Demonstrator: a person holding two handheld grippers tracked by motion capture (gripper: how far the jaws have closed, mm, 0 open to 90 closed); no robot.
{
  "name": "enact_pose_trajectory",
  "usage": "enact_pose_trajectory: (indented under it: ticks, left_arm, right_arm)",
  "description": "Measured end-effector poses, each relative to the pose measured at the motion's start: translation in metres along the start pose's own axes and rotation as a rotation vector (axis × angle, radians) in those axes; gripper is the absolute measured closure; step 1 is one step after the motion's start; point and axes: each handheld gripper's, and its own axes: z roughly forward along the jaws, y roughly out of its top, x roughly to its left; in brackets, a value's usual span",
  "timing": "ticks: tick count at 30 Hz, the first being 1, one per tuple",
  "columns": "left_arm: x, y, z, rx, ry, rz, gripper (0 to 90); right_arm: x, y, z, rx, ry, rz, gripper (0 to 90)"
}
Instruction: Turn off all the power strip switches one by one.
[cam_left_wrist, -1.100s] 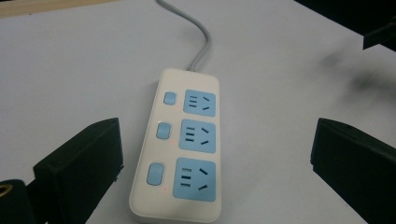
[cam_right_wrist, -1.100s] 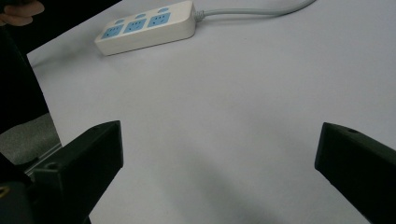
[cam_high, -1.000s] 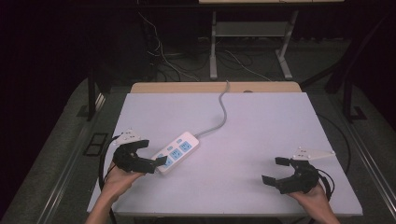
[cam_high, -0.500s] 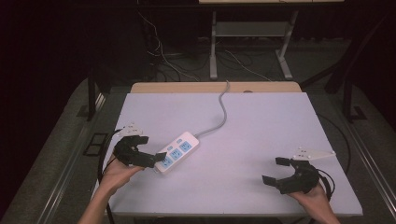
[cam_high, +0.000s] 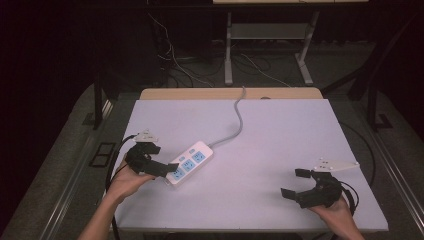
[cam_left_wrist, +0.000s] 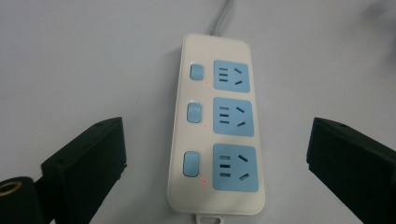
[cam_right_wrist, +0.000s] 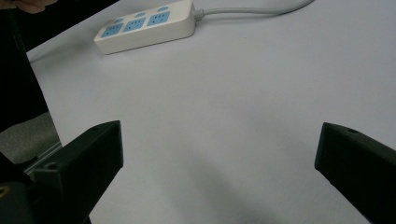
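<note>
High view: a white, round-cornered plastic power strip (cam_high: 190, 163) lies slantwise on the matte pale table (cam_high: 280, 130), left of centre, its grey cord (cam_high: 239, 120) curving to the far edge; left gripper view shows three blue sockets, three blue switches and small red lights on its smooth face; the left gripper (cam_high: 167, 169) sits at the strip's near end, jaws spread wide on either side, wrist angled inward; the right gripper (cam_high: 295, 182) rests well apart near the front right corner, jaws likewise open, gripping nothing.
</note>
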Motion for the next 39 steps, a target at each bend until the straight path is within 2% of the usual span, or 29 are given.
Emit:
enact_pose_trajectory:
  ticks: [3,10,16,23,26,30,31,34,39]
  left_arm:
    - [0.000,0.000,0.005,0.048,0.008,0.034,5.7]
    - [0.003,0.003,0.009,0.095,0.016,0.065,17.3]
    - [0.005,0.005,0.011,0.122,0.023,0.072,38.1]
    - [0.006,0.004,0.015,0.157,0.007,0.091,55.9]
    - [0.007,0.004,0.018,0.181,0.001,0.090,68.2]
    - [0.007,0.004,0.020,0.197,-0.004,0.094,79.6]
    - [0.006,0.003,0.021,0.202,-0.003,0.095,79.6]
    - [0.007,0.004,0.023,0.212,0.001,0.102,86.8]
    - [0.007,0.004,0.027,0.226,0.013,0.106,88.9]
  right_arm:
    - [0.000,0.000,0.001,0.002,0.001,0.001,0.9]
    - [0.001,0.000,0.001,0.004,0.003,-0.002,1.0]
    - [0.001,0.000,0.000,0.002,0.004,-0.003,0.9]
    - [0.001,0.000,0.001,0.006,0.003,-0.003,0.9]
    - [0.001,0.000,0.001,0.007,0.003,-0.004,1.0]
    - [0.001,0.000,0.001,0.009,0.004,-0.007,0.9]
    - [0.001,0.000,0.002,0.010,0.004,-0.008,0.9]
    - [0.001,0.000,0.002,0.011,0.004,-0.009,0.9]
    - [0.001,0.000,0.001,0.012,0.004,-0.011,0.9]
